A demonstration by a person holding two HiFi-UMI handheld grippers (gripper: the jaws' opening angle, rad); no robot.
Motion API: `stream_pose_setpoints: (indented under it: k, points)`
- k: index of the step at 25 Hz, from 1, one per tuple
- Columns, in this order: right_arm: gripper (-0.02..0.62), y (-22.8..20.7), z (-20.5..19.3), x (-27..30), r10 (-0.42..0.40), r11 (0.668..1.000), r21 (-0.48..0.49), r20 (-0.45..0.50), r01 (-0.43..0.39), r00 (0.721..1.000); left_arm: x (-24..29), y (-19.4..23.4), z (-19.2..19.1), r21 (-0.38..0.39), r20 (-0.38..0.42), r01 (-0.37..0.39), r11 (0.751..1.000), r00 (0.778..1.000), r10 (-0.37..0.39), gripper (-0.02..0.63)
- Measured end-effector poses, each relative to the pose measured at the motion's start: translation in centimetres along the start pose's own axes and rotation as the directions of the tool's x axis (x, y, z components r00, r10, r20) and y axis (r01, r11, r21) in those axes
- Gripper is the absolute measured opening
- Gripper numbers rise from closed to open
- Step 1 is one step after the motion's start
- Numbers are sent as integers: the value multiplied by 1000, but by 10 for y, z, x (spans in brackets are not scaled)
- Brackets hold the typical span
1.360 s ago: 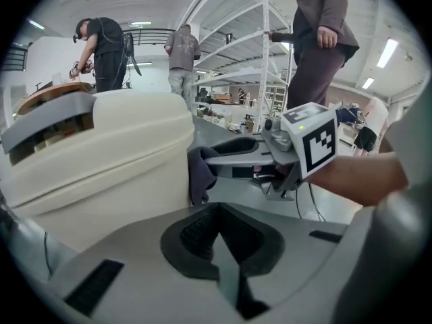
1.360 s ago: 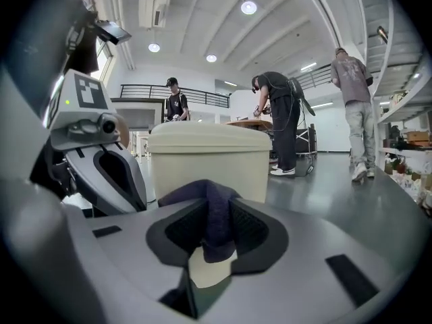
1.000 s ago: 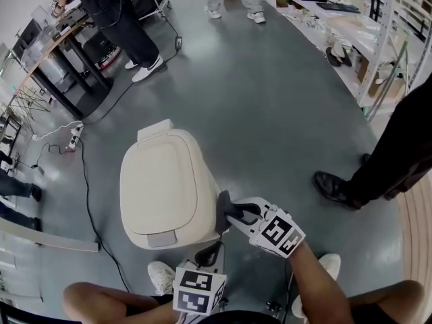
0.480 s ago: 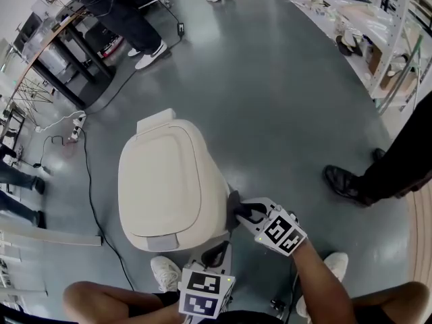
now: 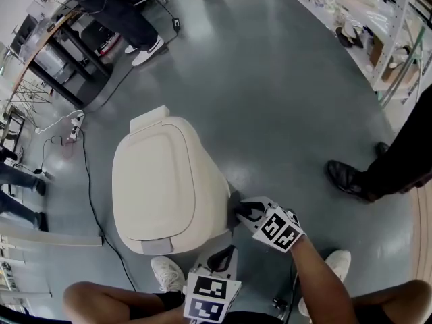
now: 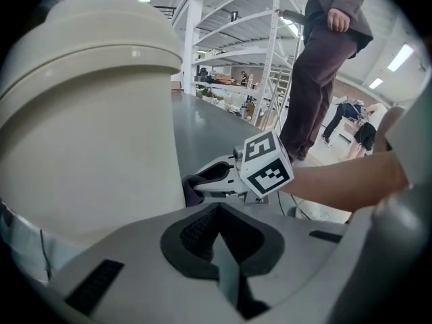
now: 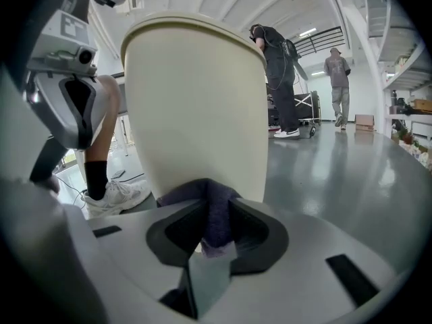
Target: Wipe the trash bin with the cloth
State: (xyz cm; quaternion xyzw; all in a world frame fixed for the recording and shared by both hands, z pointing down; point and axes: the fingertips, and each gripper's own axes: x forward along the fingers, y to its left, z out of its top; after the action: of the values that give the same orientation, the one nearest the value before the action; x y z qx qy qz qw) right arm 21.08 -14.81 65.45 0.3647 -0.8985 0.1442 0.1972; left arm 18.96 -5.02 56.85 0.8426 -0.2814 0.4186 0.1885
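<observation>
Because our right hand-held gripper [image 7: 212, 229] was clamped on a bunched purple cloth [image 7: 210, 204], with the wad standing out past the jaws, it was fabric and not plastic that met the trash bin [image 7: 196, 93]. Seen from the head view, the cloth was touching the bin's right wall, low down and near its front corner. Our left hand-held gripper [image 6: 217, 238] had its jaws together with nothing between them. It hung just beside the bin's front wall, apart from it.

The bin stood on the grey floor [image 5: 270, 100] with its lid [image 5: 155, 177] closed. We judged that we were wiping the side wall. To do that well, we needed a firm grip so the wad would not pull free, and long overlapping strokes that followed the wall's curve. The pressure had to be modest, since an empty bin might skid or tip, and the idle left hand-held gripper could brace the lid's edge. We could not tell which walls were already clean.
</observation>
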Motion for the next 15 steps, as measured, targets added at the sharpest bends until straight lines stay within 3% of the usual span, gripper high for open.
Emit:
stream_pose_setpoints:
  k: [6, 15]
  points:
    - [94, -2, 17, -16, 9, 994, -108, -4, -9, 1000, 4, -14, 0, 13, -20, 26, 1000, 999, -26, 0]
    - [94, -8, 102, -61, -7, 986, -161, 167, 34, 986, -2, -11, 3, 22, 6, 24, 999, 1000, -24, 0]
